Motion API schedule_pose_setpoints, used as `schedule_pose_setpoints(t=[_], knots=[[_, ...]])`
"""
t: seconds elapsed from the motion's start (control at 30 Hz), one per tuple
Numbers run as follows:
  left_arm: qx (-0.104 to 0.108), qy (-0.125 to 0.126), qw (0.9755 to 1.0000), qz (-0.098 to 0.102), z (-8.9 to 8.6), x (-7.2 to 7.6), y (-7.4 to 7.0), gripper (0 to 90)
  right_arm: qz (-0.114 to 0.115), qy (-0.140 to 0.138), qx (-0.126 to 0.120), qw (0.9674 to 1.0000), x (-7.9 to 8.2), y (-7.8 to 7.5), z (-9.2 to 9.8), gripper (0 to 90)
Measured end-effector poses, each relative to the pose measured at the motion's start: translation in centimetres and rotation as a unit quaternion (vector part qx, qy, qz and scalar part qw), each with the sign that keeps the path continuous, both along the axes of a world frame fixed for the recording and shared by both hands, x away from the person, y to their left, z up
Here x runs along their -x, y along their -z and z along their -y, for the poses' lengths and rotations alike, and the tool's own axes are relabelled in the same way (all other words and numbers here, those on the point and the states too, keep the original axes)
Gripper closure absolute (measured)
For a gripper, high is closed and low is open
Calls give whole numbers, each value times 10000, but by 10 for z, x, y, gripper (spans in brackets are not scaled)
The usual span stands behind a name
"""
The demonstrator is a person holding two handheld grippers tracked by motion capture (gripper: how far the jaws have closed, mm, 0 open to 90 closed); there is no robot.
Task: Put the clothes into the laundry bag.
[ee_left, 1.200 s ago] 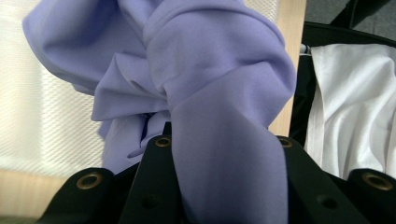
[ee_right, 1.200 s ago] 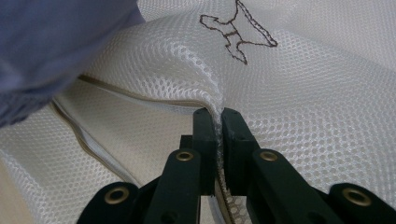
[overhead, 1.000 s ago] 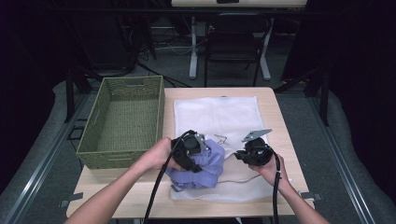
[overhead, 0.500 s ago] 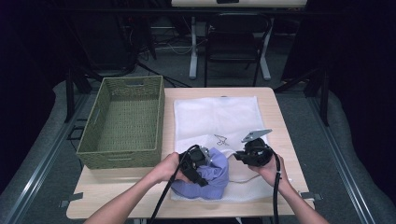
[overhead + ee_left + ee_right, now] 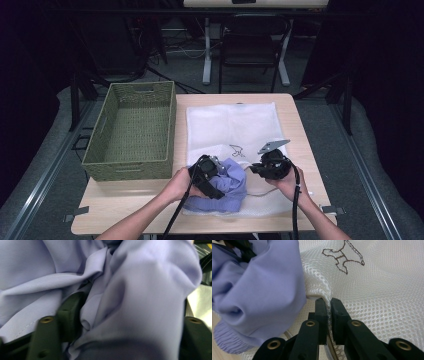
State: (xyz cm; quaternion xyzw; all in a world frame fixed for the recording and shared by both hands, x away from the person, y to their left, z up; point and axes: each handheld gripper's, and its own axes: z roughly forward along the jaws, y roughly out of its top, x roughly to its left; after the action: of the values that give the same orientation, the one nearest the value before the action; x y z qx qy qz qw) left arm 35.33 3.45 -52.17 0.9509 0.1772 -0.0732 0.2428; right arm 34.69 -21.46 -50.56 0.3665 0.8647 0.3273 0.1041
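green basket [image 5: 131, 131] bare inside; lavender garment [image 5: 227, 186] at white mesh bag [image 5: 235, 125] mouth.

My left gripper [image 5: 214, 172]: forearm in from the near table edge, hand wrapped round the body, low over the near end of the mesh bag [image 5: 235, 125]; jaws have just been opening, lilac garment [image 5: 140, 290] loose between them. My right gripper [image 5: 329, 311]: just right of the garment, jaws clamped on the bag's edge.

A crumpled lavender garment [image 5: 227, 186] lies bunched at the white mesh bag's [image 5: 235, 125] near, lifted edge.
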Motion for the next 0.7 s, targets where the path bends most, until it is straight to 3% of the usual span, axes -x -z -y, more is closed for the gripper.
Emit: schedule_pose_setpoints(t=[0.2,0.3,0.37,0.57,0.7], knots=[[141,-196,9989,395,-7,6,-22,205,-10,-18,41,10000,0,0,-1,852],[235,-248,9978,565,-6,7,-29,214,-5,-28,25,10000,0,0,-2,853],[318,-201,9979,533,-2,7,-25,310,8,-47,48,10000,-2,1,-2,853],[246,66,9984,495,17,12,5,682,7,-40,40,10000,-2,-1,-6,854],[193,95,9986,487,24,11,1,805,-19,-23,-83,10000,-2,-5,-6,855]])
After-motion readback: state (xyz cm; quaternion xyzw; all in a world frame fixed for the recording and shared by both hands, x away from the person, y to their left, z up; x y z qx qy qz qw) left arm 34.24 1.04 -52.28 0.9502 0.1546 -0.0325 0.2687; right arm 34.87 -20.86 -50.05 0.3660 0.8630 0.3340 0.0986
